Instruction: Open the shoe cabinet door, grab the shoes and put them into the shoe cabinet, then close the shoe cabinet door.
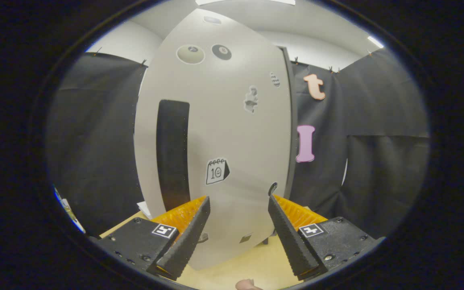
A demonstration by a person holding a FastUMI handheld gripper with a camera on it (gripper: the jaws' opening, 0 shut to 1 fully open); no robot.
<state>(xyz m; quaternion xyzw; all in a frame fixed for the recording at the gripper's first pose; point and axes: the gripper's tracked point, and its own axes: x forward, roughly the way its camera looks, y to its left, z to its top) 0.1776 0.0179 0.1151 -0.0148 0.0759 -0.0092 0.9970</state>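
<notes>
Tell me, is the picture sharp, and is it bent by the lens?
Gripper view: sharp and evenly lit; the fisheye bows the cabinet door into a curved shape; soft glare near its top; the open tool holds nothing.

Black cloth walls point(377, 133), white ceiling point(316, 28) with strip lights point(375, 41), pale wood floor point(252, 266).

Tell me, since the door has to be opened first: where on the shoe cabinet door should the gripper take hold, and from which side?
Probably the long dark vertical handle slot near the left edge of the shoe cabinet door. It looks like the only recess on the flat, closed panel. Come straight at the front, shifted left, and hook one finger into it. The gripper is open, aimed right of the slot.
</notes>
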